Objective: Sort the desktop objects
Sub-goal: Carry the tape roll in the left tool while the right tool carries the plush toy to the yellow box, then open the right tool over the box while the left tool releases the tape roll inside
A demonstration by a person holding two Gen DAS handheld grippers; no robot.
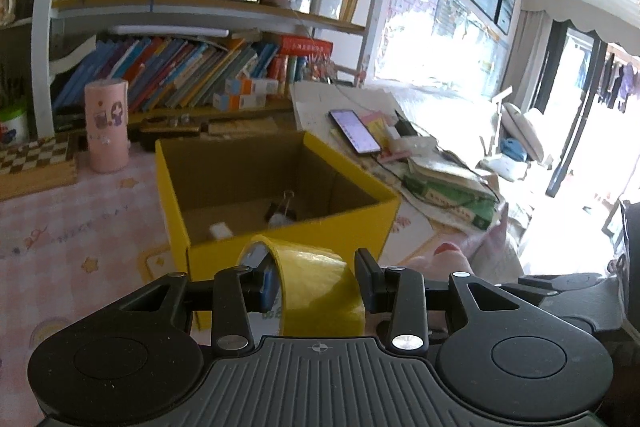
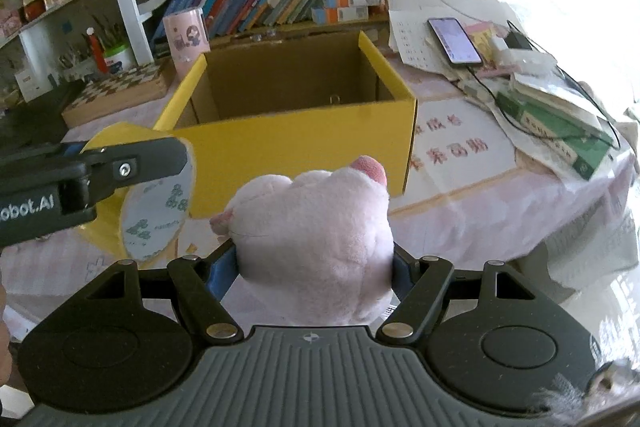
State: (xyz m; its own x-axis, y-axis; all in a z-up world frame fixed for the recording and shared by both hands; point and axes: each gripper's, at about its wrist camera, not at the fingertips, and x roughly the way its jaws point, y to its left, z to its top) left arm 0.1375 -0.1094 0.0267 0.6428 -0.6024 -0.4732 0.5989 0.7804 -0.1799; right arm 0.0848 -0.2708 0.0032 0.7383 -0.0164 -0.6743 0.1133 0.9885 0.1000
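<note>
Left claw [image 1: 316, 287] clamped through the tape [image 1: 320, 283], right claw [image 2: 316, 267] squeezing the plush [image 2: 316, 243]; both carried just short of the box [image 2: 304, 143], probably for dropping in.

yellow tape roll [image 1: 316, 287] clamped on edge in left gripper [image 1: 316, 281]; pink plush toy [image 2: 316, 239] squeezed between right gripper [image 2: 316, 267] fingers; open yellow box [image 2: 304, 131] just ahead.
</note>
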